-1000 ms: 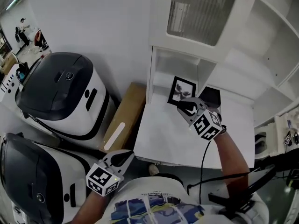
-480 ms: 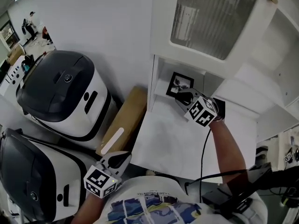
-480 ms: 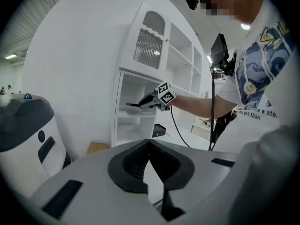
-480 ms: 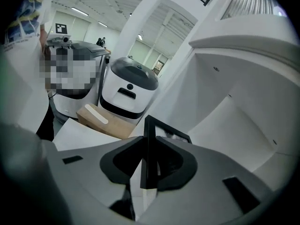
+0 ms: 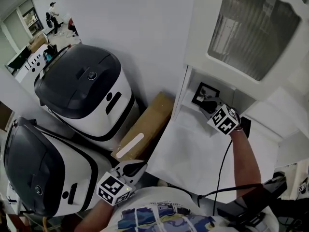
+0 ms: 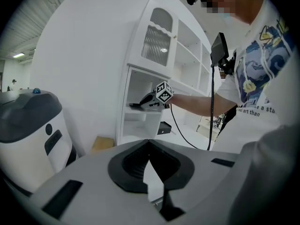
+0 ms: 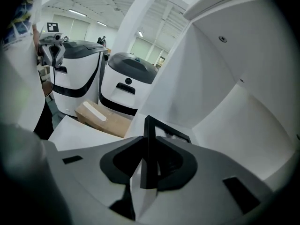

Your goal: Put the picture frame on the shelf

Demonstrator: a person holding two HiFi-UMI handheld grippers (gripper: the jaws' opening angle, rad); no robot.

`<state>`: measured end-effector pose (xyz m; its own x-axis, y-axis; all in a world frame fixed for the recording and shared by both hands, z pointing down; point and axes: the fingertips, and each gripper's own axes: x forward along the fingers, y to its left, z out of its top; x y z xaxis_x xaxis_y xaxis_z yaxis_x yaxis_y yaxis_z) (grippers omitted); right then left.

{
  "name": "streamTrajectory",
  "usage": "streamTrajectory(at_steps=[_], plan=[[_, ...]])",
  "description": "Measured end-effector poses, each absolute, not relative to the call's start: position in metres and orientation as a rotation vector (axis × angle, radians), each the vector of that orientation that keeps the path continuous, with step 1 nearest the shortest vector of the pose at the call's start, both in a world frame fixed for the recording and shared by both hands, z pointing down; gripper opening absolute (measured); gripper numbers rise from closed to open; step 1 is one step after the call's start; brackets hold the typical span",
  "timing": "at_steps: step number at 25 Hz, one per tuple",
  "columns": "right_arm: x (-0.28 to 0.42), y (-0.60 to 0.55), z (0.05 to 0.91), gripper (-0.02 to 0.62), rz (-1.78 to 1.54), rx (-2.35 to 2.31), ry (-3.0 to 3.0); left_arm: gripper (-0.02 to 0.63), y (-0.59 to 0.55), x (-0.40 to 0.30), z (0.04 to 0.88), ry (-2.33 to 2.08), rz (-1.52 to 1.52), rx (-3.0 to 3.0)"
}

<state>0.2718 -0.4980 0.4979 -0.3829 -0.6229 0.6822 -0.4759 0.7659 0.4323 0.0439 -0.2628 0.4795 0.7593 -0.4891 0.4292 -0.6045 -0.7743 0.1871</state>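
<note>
At the far left stood two large white-and-black machines (image 5: pixel 82 88), well apart from the work. A cardboard box (image 5: pixel 145 127) lay between them and the cabinet.

Your left tool (image 5: pixel 136 166) hung low by your body, jaws together on nothing. That was a good place for it, out of the reach.

The white bench (image 5: pixel 188 151) under your right arm was bare where it showed, so your elbow had room to draw back along it.

Your right tool (image 5: pixel 209 105) was clamped on the picture frame (image 5: pixel 203 93), held upright and edge-on between the jaws. The frame was already inside the lower opening of the shelf (image 5: pixel 185 93). Whether its bottom edge touched the shelf floor, I could not tell.

In my judgement the step in hand was the setting down:
- You needed to lower the bottom edge squarely onto the floor of the opening.
- You needed to lean the top against the back wall.
- Only then should you have parted the jaws, slowly, so the frame would not tip forward.

The opening's left wall stood just beside the frame, and the board above sat near over the tool. Sideways and upward room looked tight, and the clear way out ran straight back toward you over the bench.
</note>
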Motion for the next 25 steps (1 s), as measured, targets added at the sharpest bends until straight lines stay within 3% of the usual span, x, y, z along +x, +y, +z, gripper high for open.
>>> streamTrajectory(at_steps=[19,25], plan=[[0.271,-0.514,0.521,0.103,-0.096,0.806,-2.034,0.012,-0.266,0.031,0.487,-0.878,0.532,2.595],[0.274,-0.518,0.518,0.135,-0.074,0.829,-2.042,0.012,-0.263,0.026,0.486,-0.884,0.528,2.594]])
